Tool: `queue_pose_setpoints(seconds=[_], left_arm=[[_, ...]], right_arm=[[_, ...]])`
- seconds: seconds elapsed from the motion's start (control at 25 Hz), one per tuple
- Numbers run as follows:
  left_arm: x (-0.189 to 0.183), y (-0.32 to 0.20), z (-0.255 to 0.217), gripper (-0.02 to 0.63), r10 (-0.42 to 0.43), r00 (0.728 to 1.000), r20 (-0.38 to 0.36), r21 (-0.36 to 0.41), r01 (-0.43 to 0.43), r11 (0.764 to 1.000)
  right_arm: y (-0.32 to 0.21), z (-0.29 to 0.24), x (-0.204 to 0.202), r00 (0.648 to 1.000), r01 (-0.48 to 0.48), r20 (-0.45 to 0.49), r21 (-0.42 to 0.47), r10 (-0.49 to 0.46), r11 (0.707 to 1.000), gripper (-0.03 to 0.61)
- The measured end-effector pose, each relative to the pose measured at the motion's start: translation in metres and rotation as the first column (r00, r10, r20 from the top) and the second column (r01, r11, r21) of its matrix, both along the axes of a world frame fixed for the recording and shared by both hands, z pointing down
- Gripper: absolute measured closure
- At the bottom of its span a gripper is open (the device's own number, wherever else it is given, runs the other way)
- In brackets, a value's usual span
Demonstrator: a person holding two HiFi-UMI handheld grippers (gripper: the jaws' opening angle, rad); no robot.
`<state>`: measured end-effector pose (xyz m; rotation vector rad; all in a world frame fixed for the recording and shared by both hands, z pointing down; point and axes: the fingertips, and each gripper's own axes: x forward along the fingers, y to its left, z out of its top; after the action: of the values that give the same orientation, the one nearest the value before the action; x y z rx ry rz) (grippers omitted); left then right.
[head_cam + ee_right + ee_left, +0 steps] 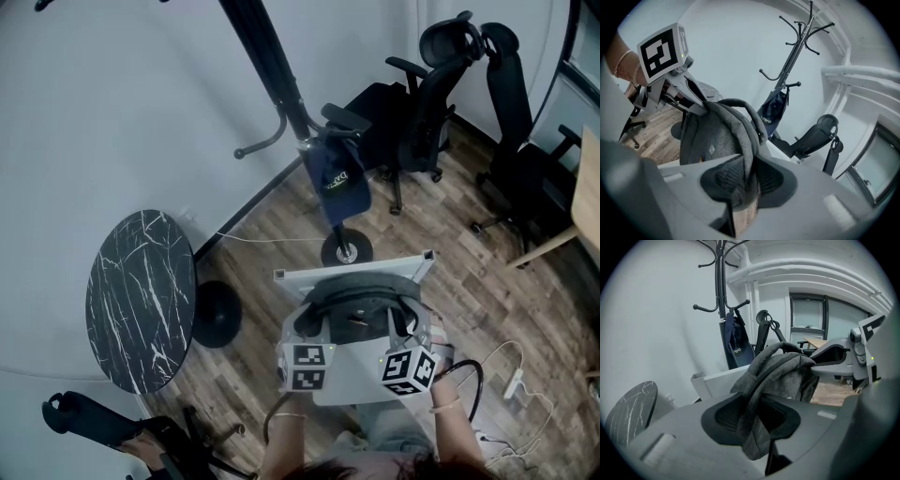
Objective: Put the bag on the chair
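Closest to me are my two grippers, raised side by side with the bag between them. My left gripper [755,422] has its jaws pinched on a grey strap of the bag [361,309]. My right gripper [748,180] has a strap nipped between its pads as well, and the floor [450,281] shows through the gap beneath. The bag hangs upright from these two holds with its top loop uppermost, just on my side of a white frame [356,269]. I cannot tell whether it touches that frame. It is not yet on a chair.

Beyond the frame a black coat rack [281,84] leans up the pale wall, and a navy cloth [339,183] hangs from one of its hooks. A round marble table [141,300] stands to my left, near the rack's foot [347,248]. Two black office chairs [412,103] [511,141] sit well apart from the bag, at the far right. A wooden desk corner [586,202] shows at the right edge. A white power strip [514,382] lies on the boards by my right arm.
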<state>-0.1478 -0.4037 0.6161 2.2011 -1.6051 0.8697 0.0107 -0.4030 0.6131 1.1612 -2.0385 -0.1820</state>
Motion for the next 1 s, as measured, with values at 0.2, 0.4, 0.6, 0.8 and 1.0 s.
queue_pose_setpoints(seconds=[0.2,0.4,0.6,0.8,1.0], left_arm=[[-0.003,-0.003,0.002,0.511,0.019,1.000,0.005,-0.001,-0.019,1.000],[-0.002,-0.001,0.007,0.419,0.057,0.998,0.001,-0.033,-0.057,0.998],[0.003,0.003,0.005,0.366,0.095,0.995,0.026,-0.030,-0.094,0.995],[0.006,0.010,-0.003,0.342,0.129,0.990,0.051,-0.022,-0.128,0.991],[0.009,0.023,-0.003,0.340,0.146,0.988,0.058,-0.013,-0.146,0.989]], right_arm=[[-0.002,0.000,-0.003,1.000,-0.010,0.029,-0.010,0.010,1.000,0.474],[-0.001,0.000,-0.006,0.999,-0.002,0.039,-0.017,0.003,1.000,0.430],[0.002,-0.007,-0.006,0.999,0.000,0.049,-0.003,0.001,1.000,0.408],[0.011,-0.012,-0.010,0.999,0.017,0.039,0.004,-0.017,1.000,0.403],[0.020,-0.012,-0.012,0.999,0.023,0.034,0.001,-0.023,1.000,0.404]])
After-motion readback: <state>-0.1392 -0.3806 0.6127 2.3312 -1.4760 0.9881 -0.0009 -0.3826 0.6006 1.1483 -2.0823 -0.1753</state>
